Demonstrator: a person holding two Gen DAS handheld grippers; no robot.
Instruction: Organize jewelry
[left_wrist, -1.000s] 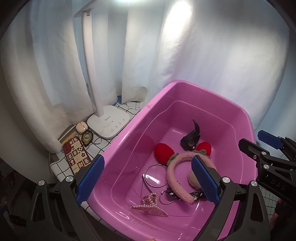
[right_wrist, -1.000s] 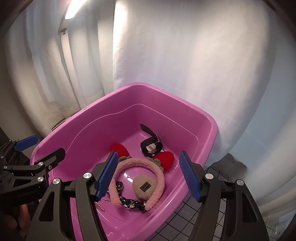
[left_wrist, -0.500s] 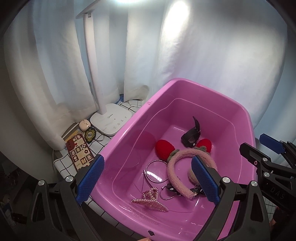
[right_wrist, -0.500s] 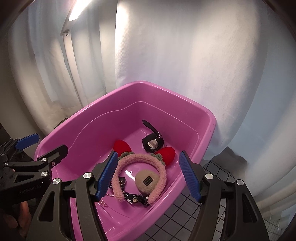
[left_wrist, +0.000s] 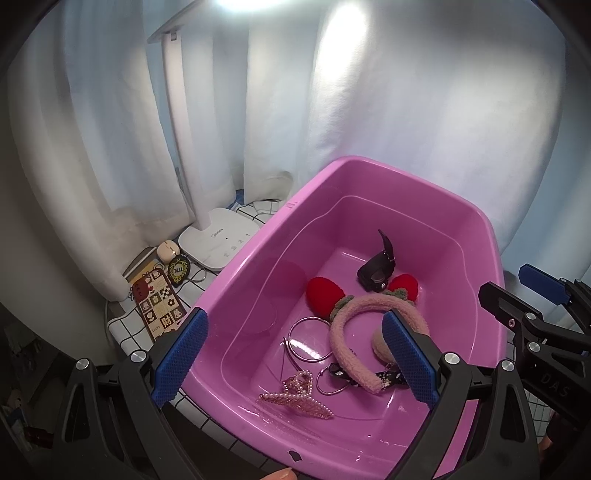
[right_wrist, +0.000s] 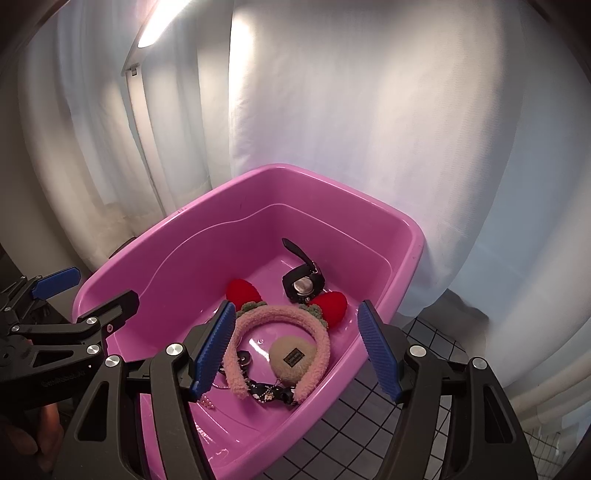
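Observation:
A pink plastic tub (left_wrist: 258, 243) (right_wrist: 406, 236) holds the jewelry. Inside lie a fuzzy pink headband with red strawberry ears (left_wrist: 354, 306) (right_wrist: 280, 317), a black watch (left_wrist: 378, 267) (right_wrist: 303, 282), a silver bangle (left_wrist: 308, 339), a pearl hair clip (left_wrist: 295, 397), a thin ring (left_wrist: 332, 382) and a beige round pad (right_wrist: 293, 360). My left gripper (left_wrist: 295, 362) is open and empty above the tub's near edge. My right gripper (right_wrist: 297, 350) is open and empty above the tub's near right corner. Each gripper shows in the other's view, the right one (left_wrist: 532, 295) and the left one (right_wrist: 81, 295).
A white desk lamp base (left_wrist: 218, 236) stands left of the tub on a white grid-pattern cloth (left_wrist: 122, 325). A patterned phone case (left_wrist: 157, 304), a small badge (left_wrist: 179, 269) and an earbud case (left_wrist: 167, 250) lie beside it. White curtains (right_wrist: 332, 110) hang close behind.
Both grippers have pulled back and up from the tub, so it looks smaller and lower in both views. Both stay open and empty. The items in the tub have not moved.

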